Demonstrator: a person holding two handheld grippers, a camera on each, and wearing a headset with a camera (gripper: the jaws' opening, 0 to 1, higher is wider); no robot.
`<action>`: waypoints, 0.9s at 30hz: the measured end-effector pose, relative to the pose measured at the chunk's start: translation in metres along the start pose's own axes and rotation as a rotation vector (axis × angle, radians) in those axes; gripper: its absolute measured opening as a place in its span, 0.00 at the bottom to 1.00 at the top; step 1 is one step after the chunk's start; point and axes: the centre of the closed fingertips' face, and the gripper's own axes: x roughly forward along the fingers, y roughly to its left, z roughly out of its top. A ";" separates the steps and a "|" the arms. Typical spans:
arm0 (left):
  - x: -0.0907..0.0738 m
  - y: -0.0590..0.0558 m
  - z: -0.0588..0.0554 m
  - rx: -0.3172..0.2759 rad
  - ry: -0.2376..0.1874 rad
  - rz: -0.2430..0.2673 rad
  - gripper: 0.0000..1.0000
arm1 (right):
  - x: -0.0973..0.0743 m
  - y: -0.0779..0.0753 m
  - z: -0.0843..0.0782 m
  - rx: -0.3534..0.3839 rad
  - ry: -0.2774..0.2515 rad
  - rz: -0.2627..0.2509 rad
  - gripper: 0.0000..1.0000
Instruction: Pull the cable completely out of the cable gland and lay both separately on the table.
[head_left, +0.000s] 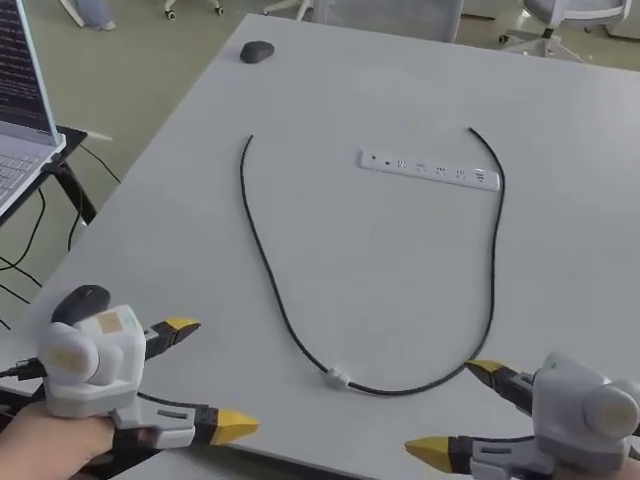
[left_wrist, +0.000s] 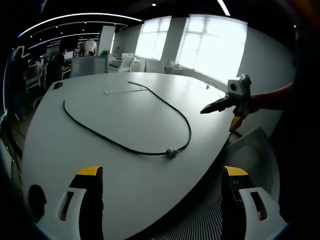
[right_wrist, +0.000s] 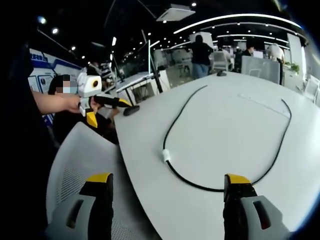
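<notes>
A long black cable (head_left: 262, 255) lies in a U on the white table (head_left: 380, 250), threaded through a small white cable gland (head_left: 337, 378) near the front edge. The gland (left_wrist: 171, 152) and cable (left_wrist: 100, 135) also lie ahead in the left gripper view, and the gland (right_wrist: 165, 156) with the cable (right_wrist: 272, 157) in the right gripper view. My left gripper (head_left: 215, 375) is open at the front left, empty. My right gripper (head_left: 460, 410) is open at the front right, empty. Both are short of the gland. Each gripper appears in the other's view: the right gripper (left_wrist: 218, 114), the left gripper (right_wrist: 111, 111).
A white power strip (head_left: 430, 170) lies inside the cable loop toward the back. A dark mouse (head_left: 257, 51) sits at the far edge, another mouse (head_left: 80, 300) by my left gripper. A laptop (head_left: 20, 110) stands on a side stand at left. Office chairs stand behind the table.
</notes>
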 end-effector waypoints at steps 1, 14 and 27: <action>0.000 0.000 -0.001 -0.002 0.003 -0.001 0.98 | 0.002 0.000 0.001 0.001 0.004 0.001 0.92; 0.003 0.004 -0.009 0.008 0.021 -0.020 0.98 | 0.035 0.004 0.011 -0.048 0.071 0.021 0.86; 0.000 0.013 -0.010 -0.005 0.026 -0.024 0.98 | 0.064 0.005 0.020 -0.078 0.138 0.047 0.79</action>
